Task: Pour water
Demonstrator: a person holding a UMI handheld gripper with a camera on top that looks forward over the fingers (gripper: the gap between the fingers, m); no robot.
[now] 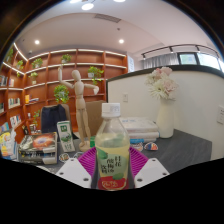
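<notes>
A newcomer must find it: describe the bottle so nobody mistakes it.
On the dark table, before the bookshelves, the gripper's fingers close on a clear bottle. Its red fruit label and pale cap distinguish it from the wooden mannequin and flower vase.

Between your gripper's (112, 168) fingers you have a clear plastic bottle (112, 150), glossy, with a smooth white cap and a shiny printed wrapper in orange, red and green. The finger pads (89, 161) beside it look like magenta rubber with a ribbed, matt face, and the finger bodies like pale, smooth plastic. The desk (185, 150) under them is a dark, matt grey surface. Beyond the bottle you can see a jointed figure (83, 100) of pale bare wood, a smooth white vase (165, 117), and shelves (60, 62) of reddish-brown wood with a slight sheen.
</notes>
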